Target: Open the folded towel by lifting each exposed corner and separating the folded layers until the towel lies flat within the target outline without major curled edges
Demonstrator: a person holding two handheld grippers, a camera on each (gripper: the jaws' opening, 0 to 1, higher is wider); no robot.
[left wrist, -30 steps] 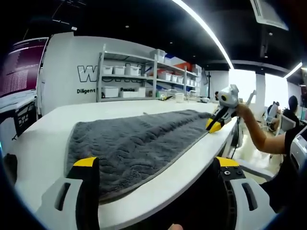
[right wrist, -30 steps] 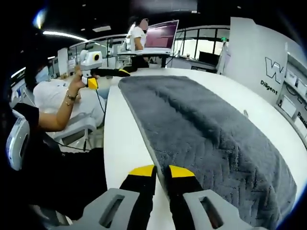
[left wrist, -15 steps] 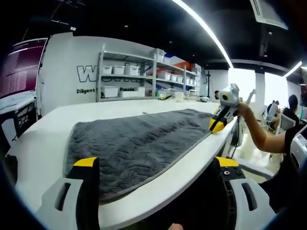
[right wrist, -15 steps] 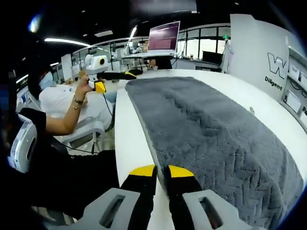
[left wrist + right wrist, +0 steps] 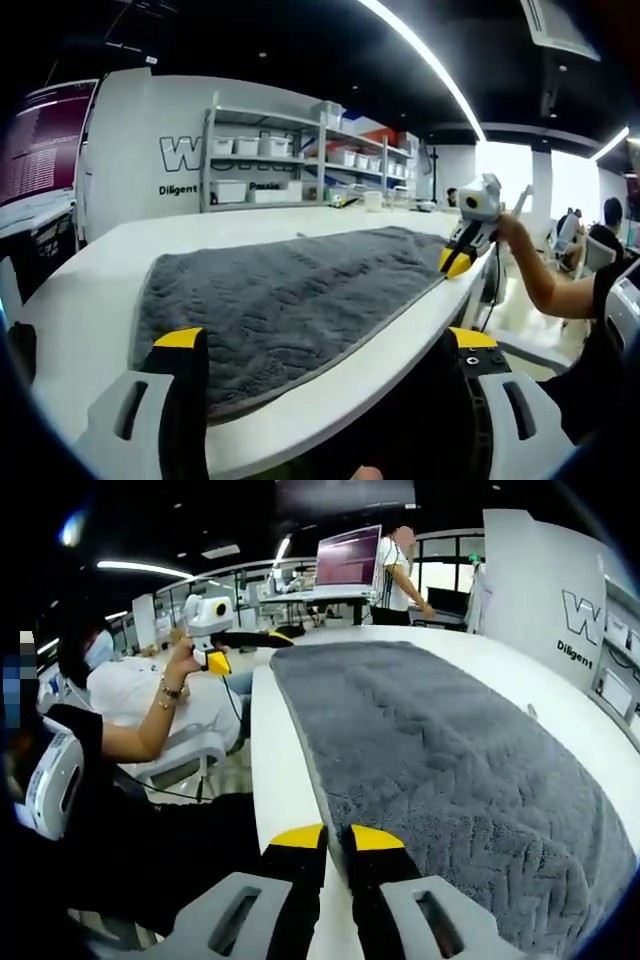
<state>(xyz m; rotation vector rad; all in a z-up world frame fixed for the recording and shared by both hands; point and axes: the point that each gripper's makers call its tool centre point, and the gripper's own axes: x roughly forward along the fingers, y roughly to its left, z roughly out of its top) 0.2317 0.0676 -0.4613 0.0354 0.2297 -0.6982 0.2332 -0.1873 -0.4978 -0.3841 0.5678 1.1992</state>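
I hold the right gripper [image 5: 335, 837] at the grey towel [image 5: 440, 755] hem, fingers pinching it to draw the layer open. The left gripper [image 5: 325, 340], fingers spread wide, straddles the desk [image 5: 100, 260] edge (towel still folded lengthwise, I judge).

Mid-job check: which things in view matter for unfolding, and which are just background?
Job:
grey towel
white table
left gripper, jaws wide apart
right gripper, jaws close together at the towel's edge

Background:
shelving with bins
monitor
standing person
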